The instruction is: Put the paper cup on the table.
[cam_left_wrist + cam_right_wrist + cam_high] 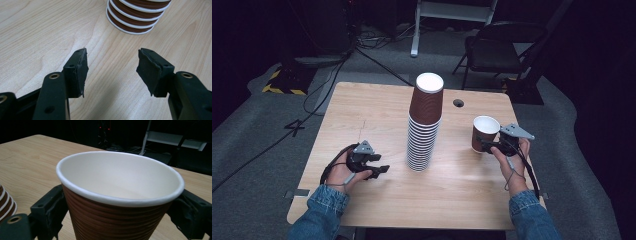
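Observation:
A tall stack of brown ribbed paper cups (424, 125) stands upside down at the middle of the wooden table (362, 110). A single brown paper cup (484, 132) with a white inside stands upright to its right, mouth up. My right gripper (489, 146) is shut on that cup; in the right gripper view the jaws press on both sides of the cup (120, 195). My left gripper (379, 164) rests low over the table, left of the stack, open with nothing between its jaws (112, 67). The foot of the stack (136, 15) lies just ahead of it.
A round cable hole (458, 103) sits in the table behind the stack. A black folding chair (499, 47) stands beyond the far right corner. Cables (337, 70) run over the grey floor at the back left.

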